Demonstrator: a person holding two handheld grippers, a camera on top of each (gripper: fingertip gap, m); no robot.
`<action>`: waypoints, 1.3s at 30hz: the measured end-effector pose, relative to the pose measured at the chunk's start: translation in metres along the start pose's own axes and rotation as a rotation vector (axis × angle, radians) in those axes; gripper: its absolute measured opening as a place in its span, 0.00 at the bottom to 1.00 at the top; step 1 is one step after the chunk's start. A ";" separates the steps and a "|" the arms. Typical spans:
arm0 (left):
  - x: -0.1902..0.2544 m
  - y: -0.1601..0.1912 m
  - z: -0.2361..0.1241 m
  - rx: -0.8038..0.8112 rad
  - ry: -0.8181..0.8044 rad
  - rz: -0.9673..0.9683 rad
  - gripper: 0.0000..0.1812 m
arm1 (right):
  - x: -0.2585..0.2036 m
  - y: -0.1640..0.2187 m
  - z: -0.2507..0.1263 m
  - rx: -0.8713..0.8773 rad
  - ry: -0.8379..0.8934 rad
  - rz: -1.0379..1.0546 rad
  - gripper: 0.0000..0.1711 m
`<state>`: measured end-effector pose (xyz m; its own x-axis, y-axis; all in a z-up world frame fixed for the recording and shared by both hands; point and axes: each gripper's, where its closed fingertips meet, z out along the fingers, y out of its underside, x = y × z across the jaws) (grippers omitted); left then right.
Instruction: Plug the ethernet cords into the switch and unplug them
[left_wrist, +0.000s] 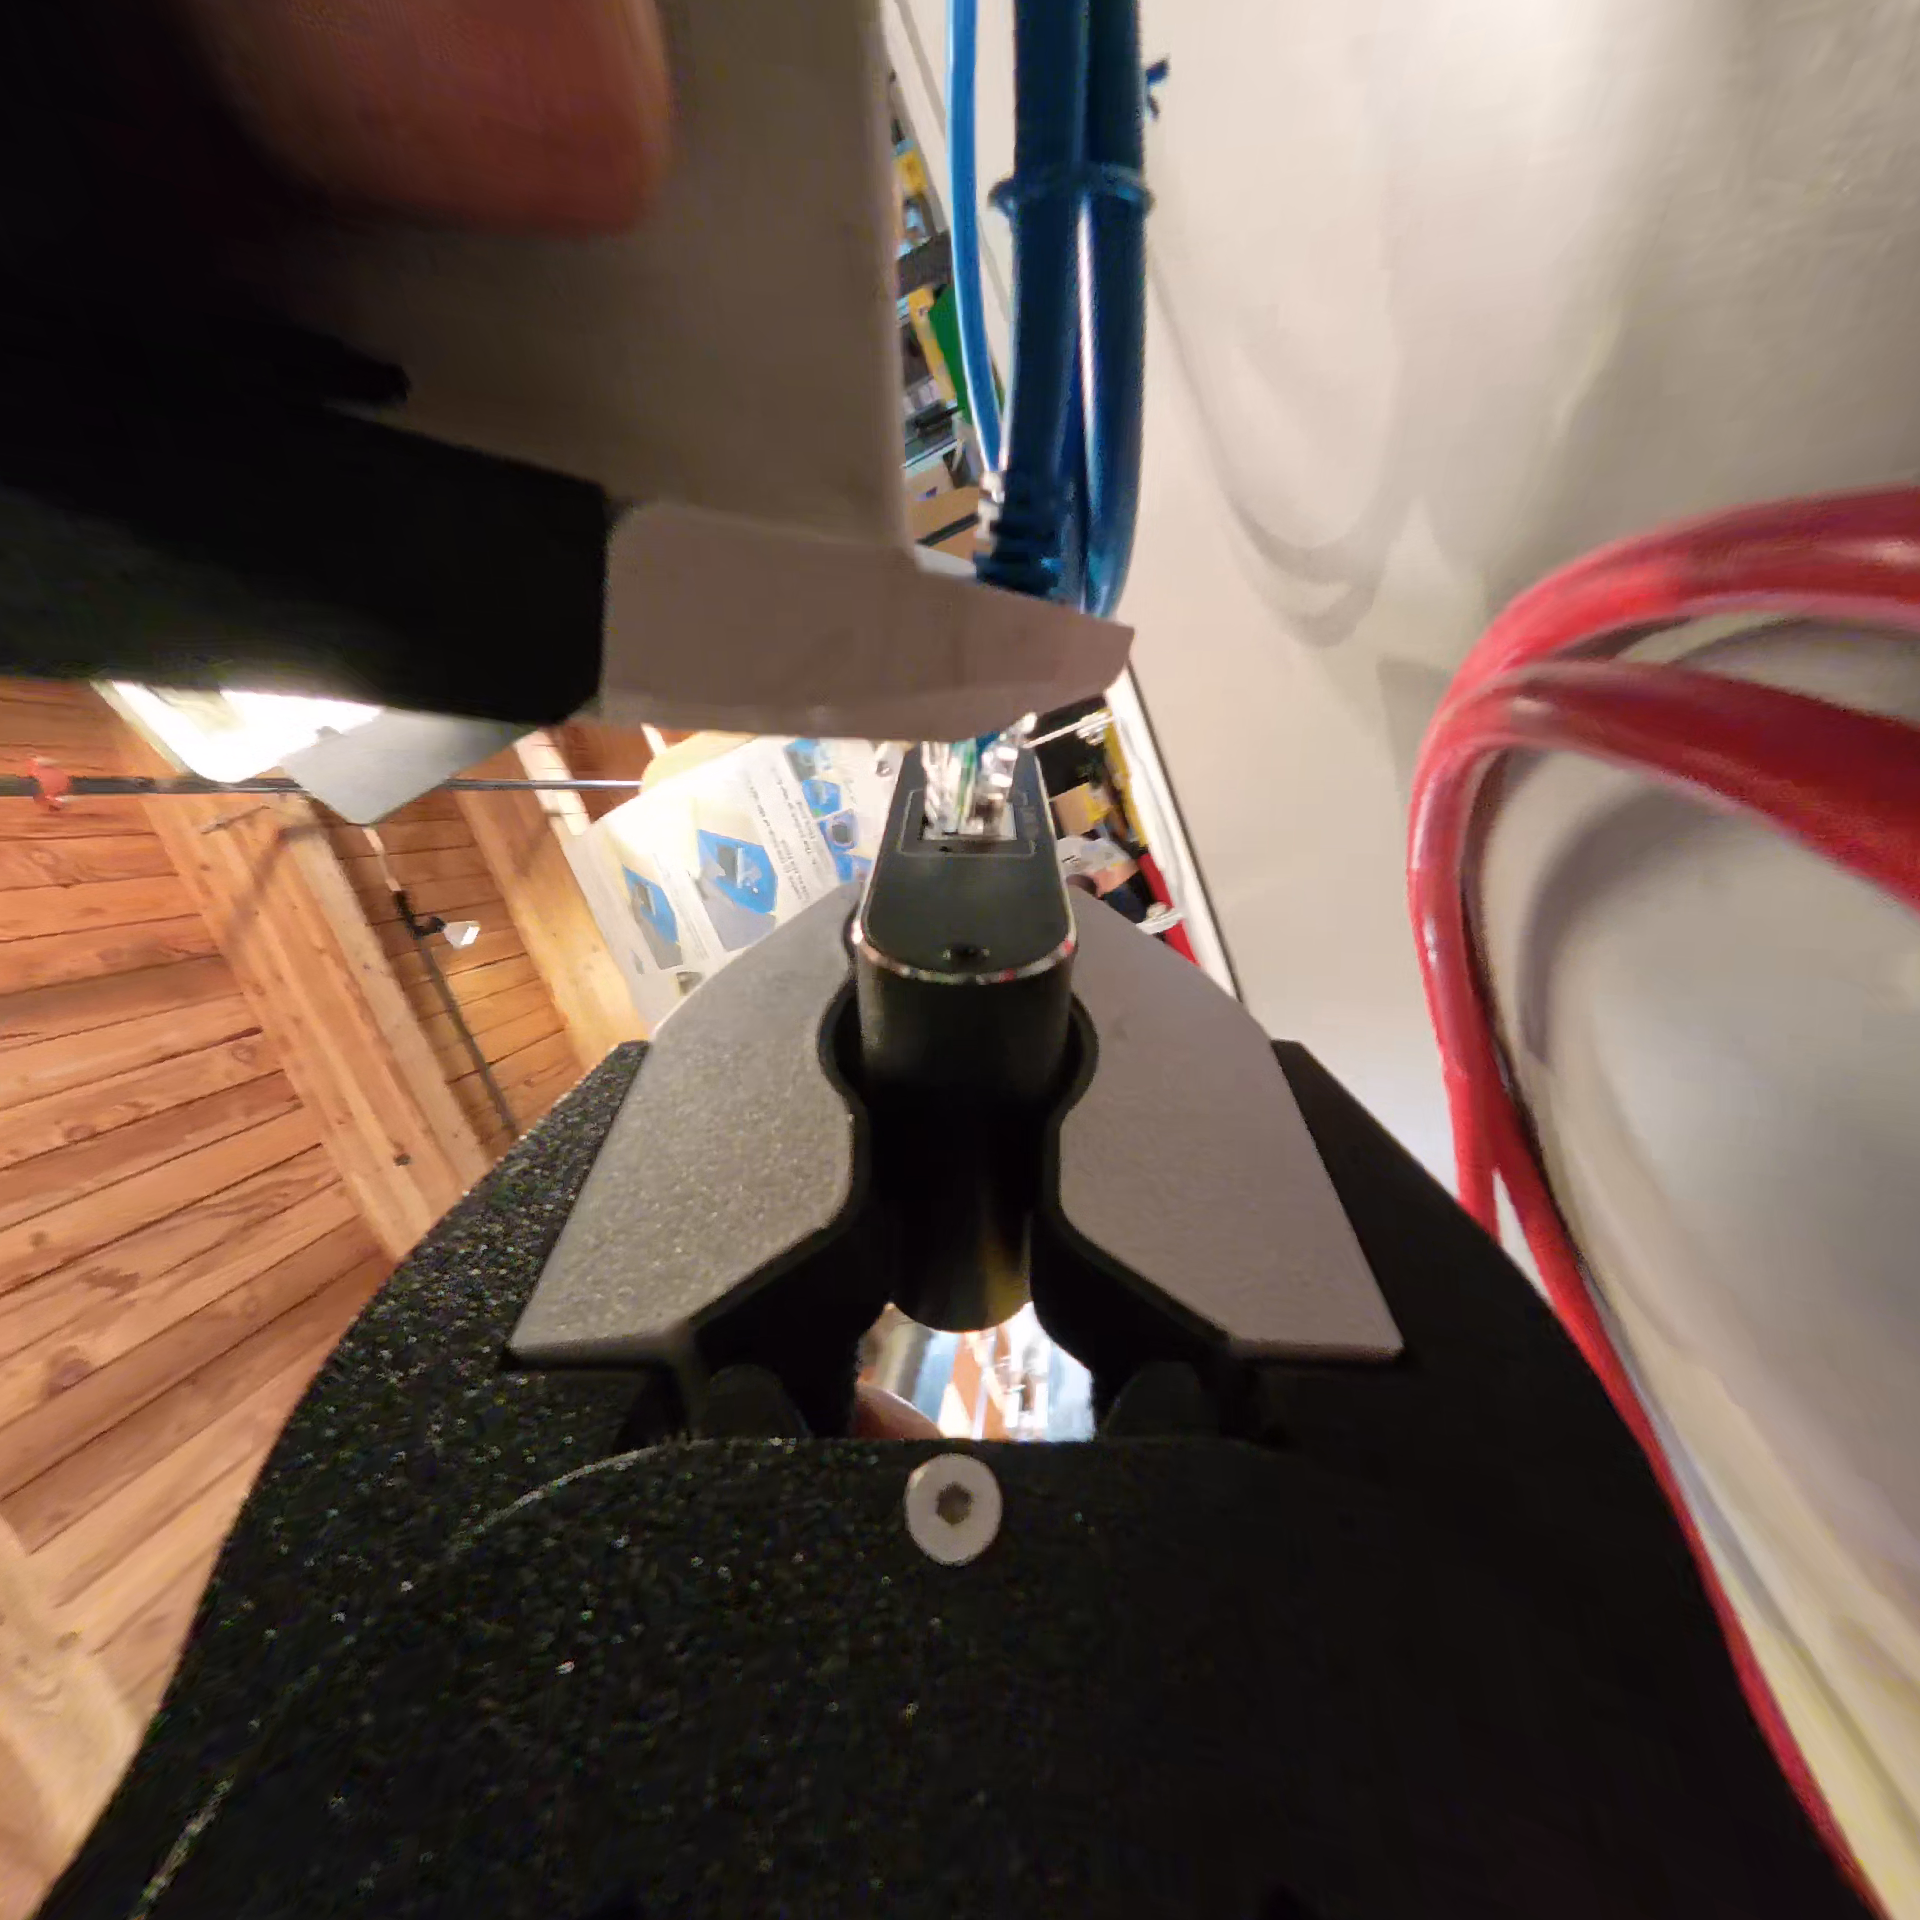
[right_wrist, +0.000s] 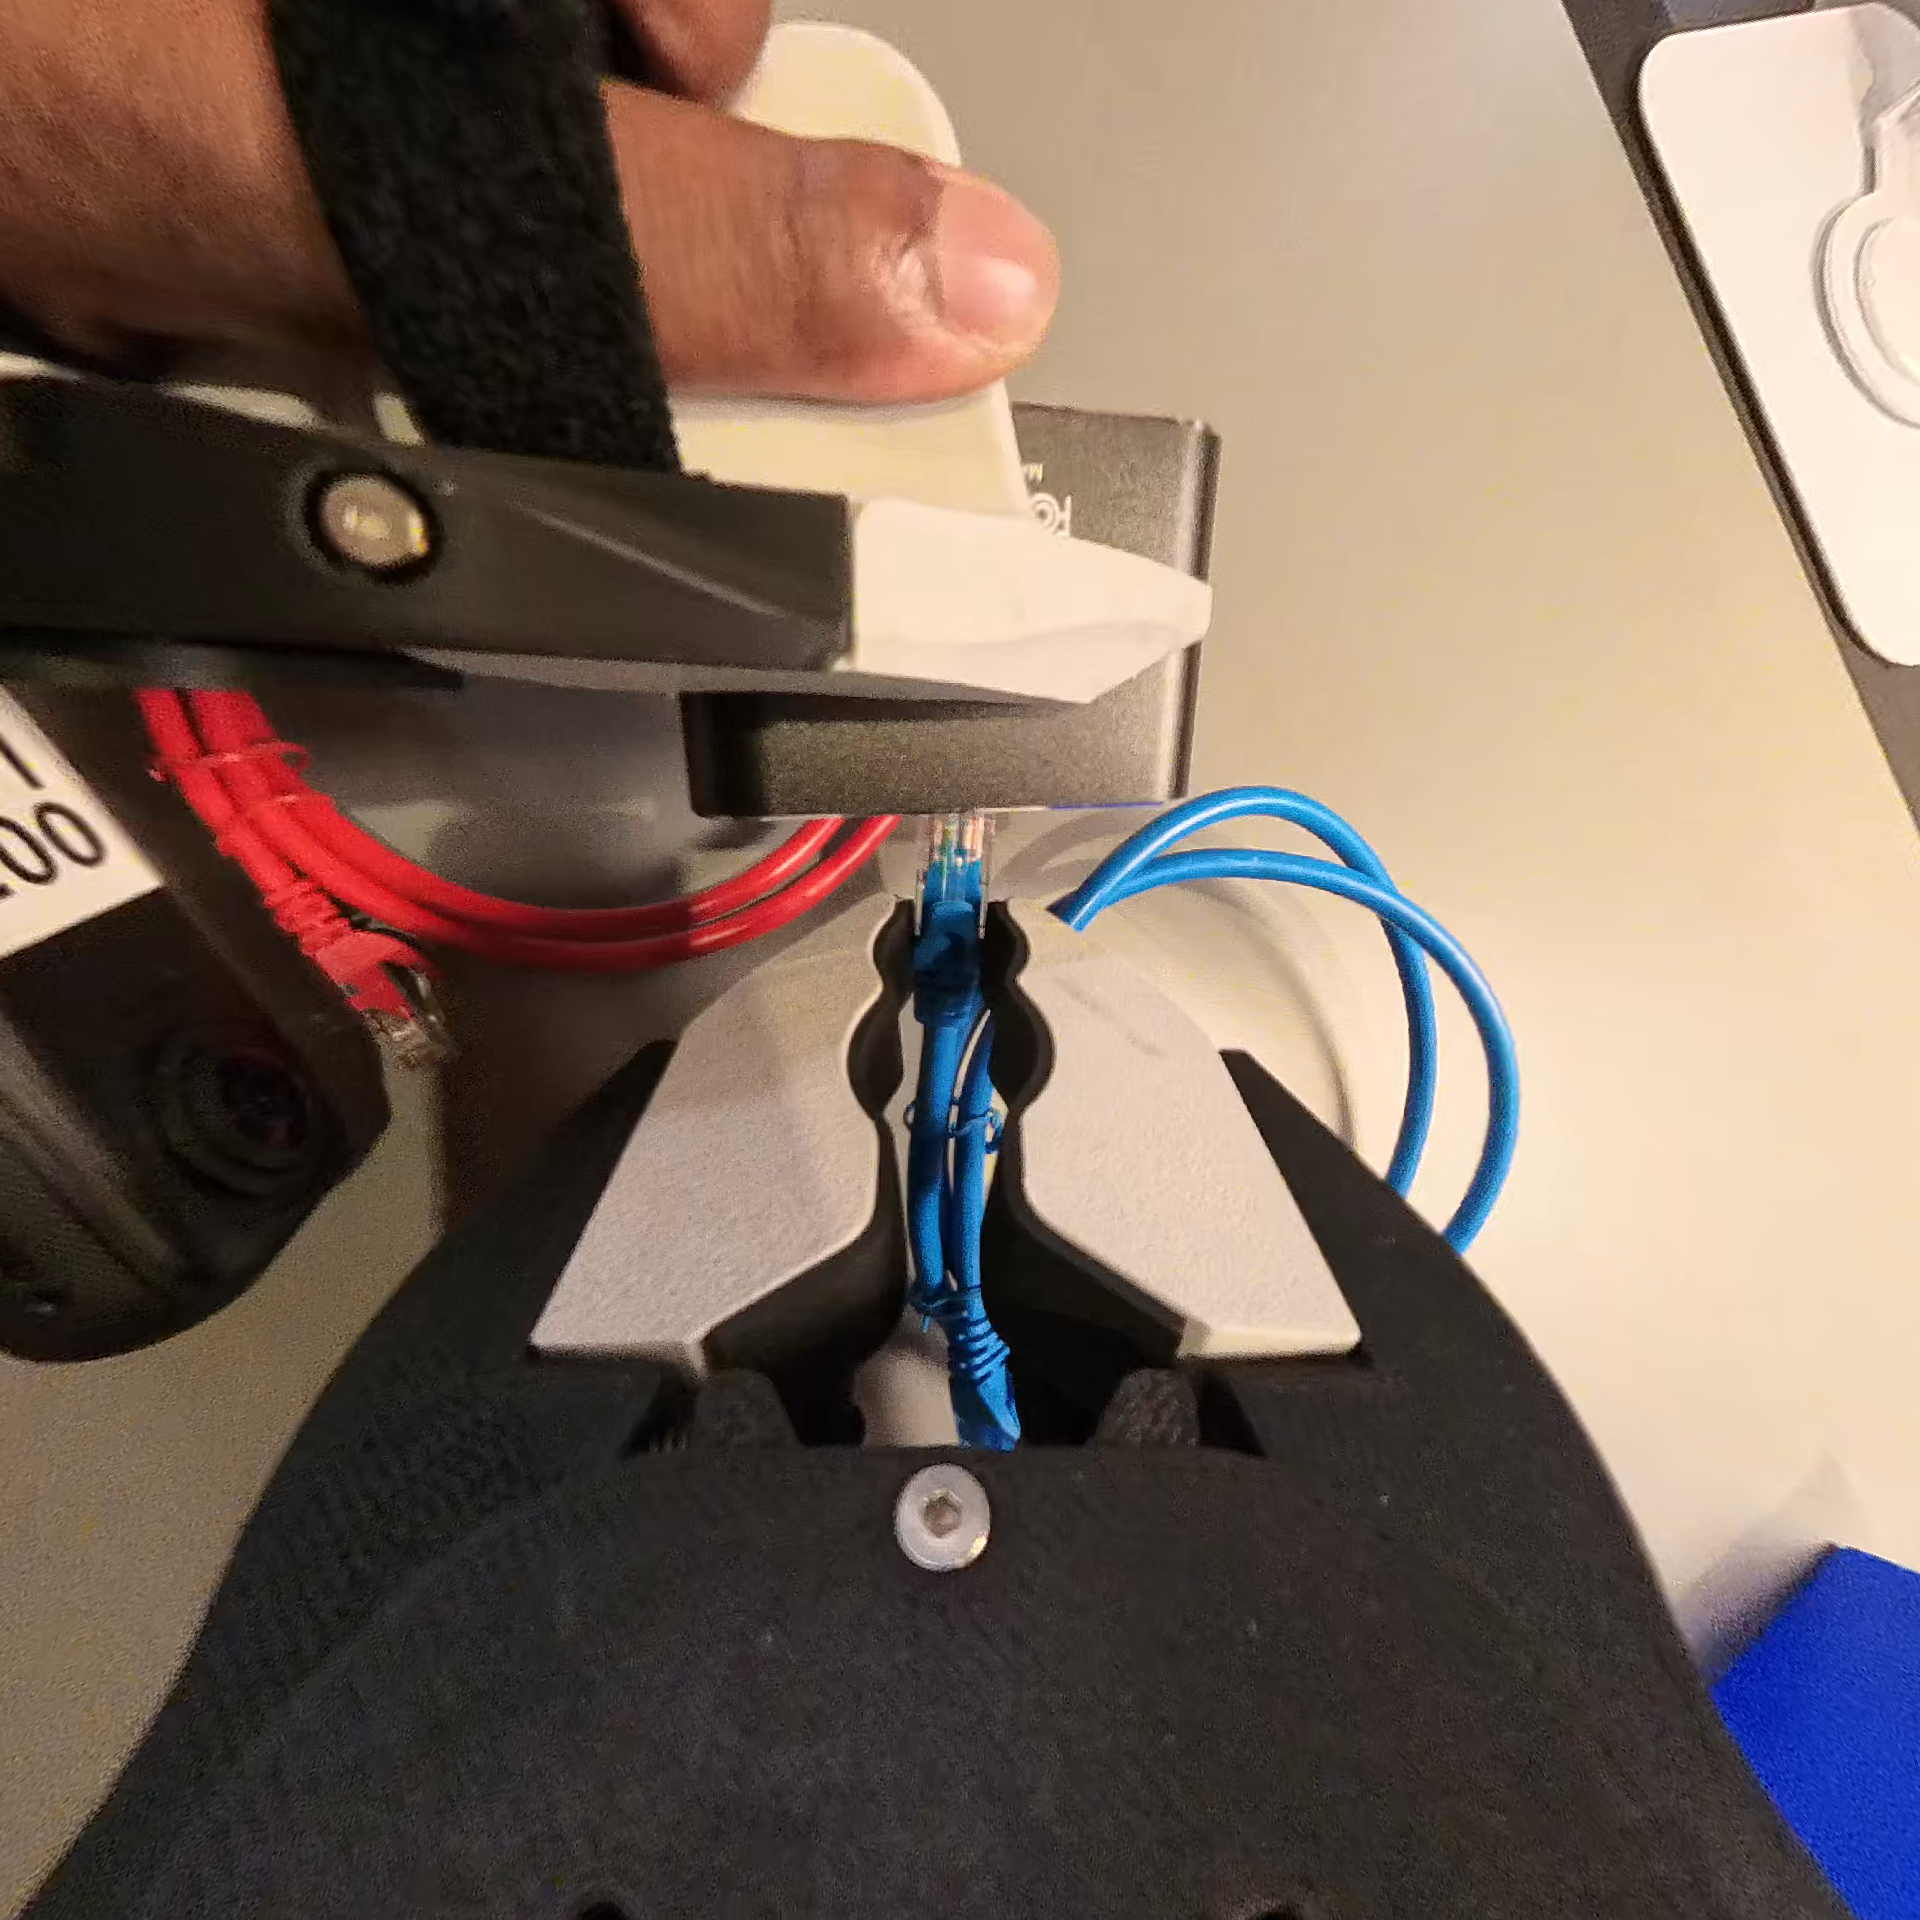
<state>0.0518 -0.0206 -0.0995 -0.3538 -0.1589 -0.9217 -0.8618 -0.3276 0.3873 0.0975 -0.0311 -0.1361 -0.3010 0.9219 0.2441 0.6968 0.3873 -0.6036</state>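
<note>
My left gripper (left_wrist: 961, 977) is shut on the black switch (left_wrist: 961, 914), seen end-on, and holds it off the table. In the right wrist view the switch (right_wrist: 1091, 727) lies across the top, clamped by the left gripper's white finger (right_wrist: 1039, 603). My right gripper (right_wrist: 951, 925) is shut on the bundled blue ethernet cord (right_wrist: 945, 1143). Its clear plug (right_wrist: 951, 862) sits at the switch's front edge; how deep it sits I cannot tell. The blue cord (left_wrist: 1049, 416) also shows in the left wrist view. The red cord (right_wrist: 520, 914) lies loose, its plug (right_wrist: 364, 966) free.
The white table (right_wrist: 1455, 520) lies below. A white packaged item (right_wrist: 1766, 312) is at the far right and a blue object (right_wrist: 1829, 1714) at the near right. The red cord (left_wrist: 1558, 727) loops close to the left gripper's right side. A wooden wall (left_wrist: 208, 1039) is beyond. About 6 cm separates my left fingertips from my right.
</note>
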 end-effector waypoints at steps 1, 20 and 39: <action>0.002 0.000 0.000 0.008 0.016 -0.023 0.15 | 0.000 0.001 0.000 -0.006 0.008 -0.013 0.07; -0.001 0.002 0.001 -0.035 -0.010 0.073 0.15 | 0.003 -0.005 -0.007 0.036 -0.006 0.024 0.07; -0.002 0.005 0.002 -0.012 -0.018 -0.040 0.16 | -0.001 -0.012 -0.009 0.132 -0.143 0.206 0.07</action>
<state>0.0470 -0.0205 -0.0960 -0.3262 -0.1287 -0.9365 -0.8709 -0.3442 0.3507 0.0950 -0.0362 -0.1223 -0.2568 0.9665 0.0018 0.6647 0.1780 -0.7257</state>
